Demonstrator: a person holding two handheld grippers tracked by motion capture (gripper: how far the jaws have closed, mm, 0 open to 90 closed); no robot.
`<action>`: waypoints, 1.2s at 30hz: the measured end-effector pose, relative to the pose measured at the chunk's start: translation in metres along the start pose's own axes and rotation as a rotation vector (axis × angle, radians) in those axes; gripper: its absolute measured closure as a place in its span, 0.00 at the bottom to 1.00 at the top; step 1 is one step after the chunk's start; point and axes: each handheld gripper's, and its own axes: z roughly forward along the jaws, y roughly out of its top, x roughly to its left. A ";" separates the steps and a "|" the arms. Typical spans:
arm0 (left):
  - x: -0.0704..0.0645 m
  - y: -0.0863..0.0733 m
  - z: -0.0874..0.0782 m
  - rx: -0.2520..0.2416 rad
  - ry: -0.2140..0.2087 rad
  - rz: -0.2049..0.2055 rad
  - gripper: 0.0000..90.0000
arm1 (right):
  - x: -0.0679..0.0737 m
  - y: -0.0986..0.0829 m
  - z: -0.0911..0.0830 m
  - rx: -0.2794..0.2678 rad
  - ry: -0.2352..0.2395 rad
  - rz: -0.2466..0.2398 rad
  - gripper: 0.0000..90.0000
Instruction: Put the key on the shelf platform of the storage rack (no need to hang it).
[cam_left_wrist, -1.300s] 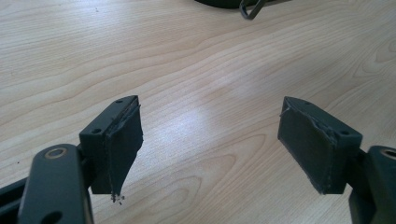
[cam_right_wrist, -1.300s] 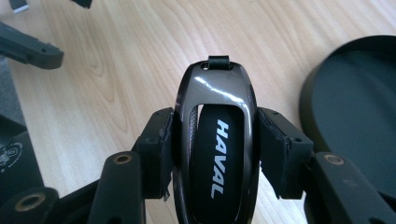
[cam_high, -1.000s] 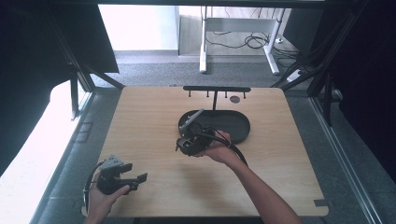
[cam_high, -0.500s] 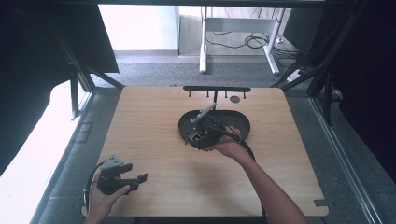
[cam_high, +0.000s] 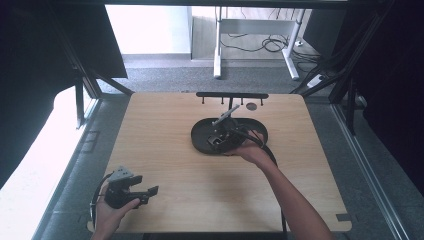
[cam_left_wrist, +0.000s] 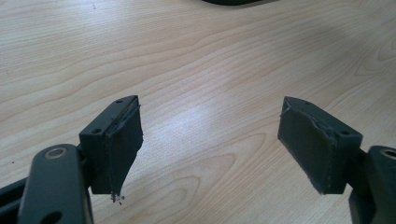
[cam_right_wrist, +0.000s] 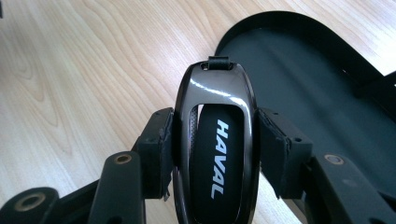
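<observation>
Holding: my right gripper (cam_right_wrist: 215, 154) pinches a glossy black key fob (cam_right_wrist: 215, 140) between its two pads, one pad pressed against each long side.
Key fob: it stands lengthwise along my jaws, with the white word HAVAL running down its middle and a small loop at its far end.
Fob's place: over the left end of the black oval tray (cam_right_wrist: 303, 74), with the tray's rim just beyond the loop in the right gripper view; I cannot tell whether it touches the tray.
Right gripper from above: my right gripper (cam_high: 223, 134) sits over the tray (cam_high: 199, 141) near the middle of the wooden table (cam_high: 165, 125), my hand (cam_high: 252, 150) behind it.
Left gripper: my left gripper (cam_left_wrist: 210, 149) has its jaws spread wide with nothing between them, bare wood under the gap.
Left gripper's place: it (cam_high: 150, 190) rests near the front left corner of the table, well apart from the tray, held in my left hand (cam_high: 112, 210).
Back edge: a black rail (cam_high: 232, 94) with short pegs stands along the far side of the table, a small dark disc (cam_high: 251, 106) just in front of it.
</observation>
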 end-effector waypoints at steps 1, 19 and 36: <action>0.000 0.000 0.000 0.000 0.000 -0.002 0.25 | -0.002 0.000 0.001 0.001 -0.002 0.002 0.55; 0.000 0.000 0.001 0.004 0.000 -0.001 0.25 | -0.030 0.004 0.001 0.006 -0.039 0.031 0.55; 0.001 0.000 0.001 0.002 0.002 -0.005 0.25 | -0.051 0.003 0.023 0.041 -0.056 0.068 0.55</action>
